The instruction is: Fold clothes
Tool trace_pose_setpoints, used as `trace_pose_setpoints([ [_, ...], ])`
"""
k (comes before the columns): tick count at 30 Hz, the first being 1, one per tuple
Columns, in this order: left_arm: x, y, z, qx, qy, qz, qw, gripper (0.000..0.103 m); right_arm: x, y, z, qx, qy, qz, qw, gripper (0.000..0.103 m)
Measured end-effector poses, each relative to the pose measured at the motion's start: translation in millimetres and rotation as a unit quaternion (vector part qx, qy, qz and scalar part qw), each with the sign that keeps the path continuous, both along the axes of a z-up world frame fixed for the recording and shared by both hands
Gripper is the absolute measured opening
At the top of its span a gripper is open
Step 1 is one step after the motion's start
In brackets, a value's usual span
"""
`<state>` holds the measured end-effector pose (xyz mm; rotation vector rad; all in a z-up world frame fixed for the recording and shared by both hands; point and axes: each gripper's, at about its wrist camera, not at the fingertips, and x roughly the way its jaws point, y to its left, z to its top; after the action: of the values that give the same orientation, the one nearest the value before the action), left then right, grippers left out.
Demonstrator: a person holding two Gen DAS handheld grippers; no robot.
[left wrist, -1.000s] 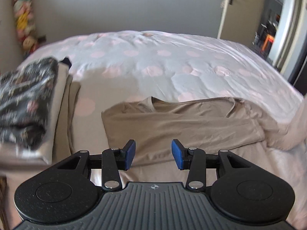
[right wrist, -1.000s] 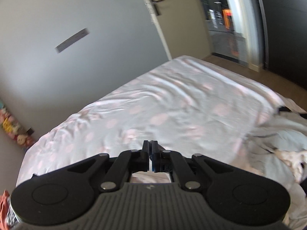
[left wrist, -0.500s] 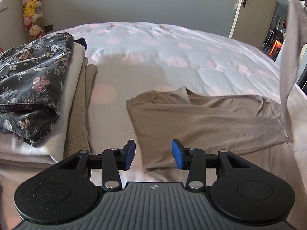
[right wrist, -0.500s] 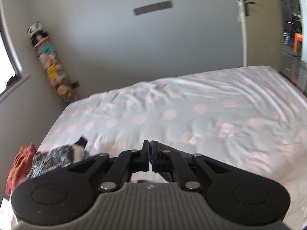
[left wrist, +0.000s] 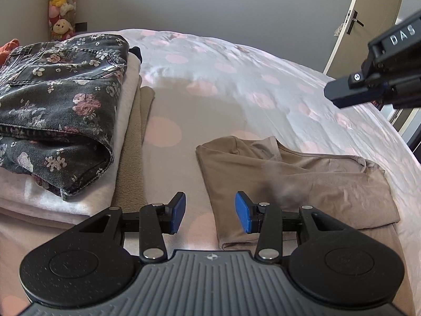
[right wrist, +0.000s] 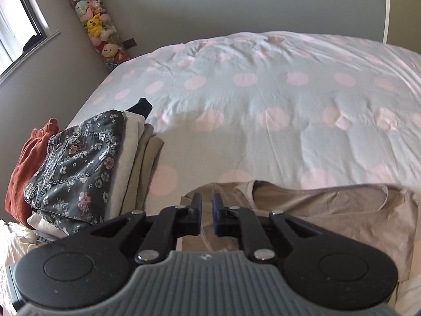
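Mid-fold on the beige long-sleeve top (left wrist: 302, 181), which lies partly folded on the polka-dot duvet (left wrist: 236, 79), just right of the stack of folded clothes (left wrist: 60, 110) topped by floral jeans. My left gripper (left wrist: 210, 212) hovers half open and empty at the top's near-left edge. My right gripper (right wrist: 207, 217) has its jaws opening, nothing visibly between them. I judge the next move calls for pinching an edge and folding across. Readable lettering: "DAS" on the right gripper's body.
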<state>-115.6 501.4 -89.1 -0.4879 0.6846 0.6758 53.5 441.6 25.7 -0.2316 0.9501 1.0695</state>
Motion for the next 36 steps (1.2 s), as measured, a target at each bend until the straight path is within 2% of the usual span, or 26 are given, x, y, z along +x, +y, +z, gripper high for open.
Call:
trace_pose_setpoints([
  [4,0,1,-1,-0.011,-0.014,-0.001,0.9998,0.04,15,-28,-5,0.005,-0.001,-0.017,1.0,0.021],
  [6,1,2,-2,-0.026,-0.026,0.0,0.9993,0.043,26,-50,-9,0.006,-0.004,-0.031,1.0,0.022],
  [10,6,2,-7,-0.053,-0.043,0.001,0.9977,0.045,51,-110,-32,-0.003,-0.02,-0.074,0.997,0.023],
  [13,13,0,-12,-0.06,-0.047,0.0,0.9971,0.045,69,-162,-58,-0.01,-0.015,-0.118,0.993,0.023],
  [19,31,-17,-23,-0.028,-0.029,-0.021,0.999,0.045,88,-233,-109,-0.001,-0.022,-0.2,0.98,0.026],
  [23,45,-33,-28,0.0,0.0,-0.049,0.9988,0.045,92,-255,-127,0.019,-0.075,-0.23,0.97,0.027],
  [28,61,-51,-43,0.037,0.051,-0.086,0.9943,0.045,97,-274,-148,0.04,-0.076,-0.233,0.969,0.038],
  [32,68,-56,-52,0.059,0.074,-0.097,0.9908,0.045,97,-277,-165,0.005,-0.098,-0.213,0.972,0.038],
  [36,68,-56,-56,0.073,0.077,-0.097,0.9897,0.045,116,-274,-174,0.029,-0.081,-0.222,0.971,0.037],
])
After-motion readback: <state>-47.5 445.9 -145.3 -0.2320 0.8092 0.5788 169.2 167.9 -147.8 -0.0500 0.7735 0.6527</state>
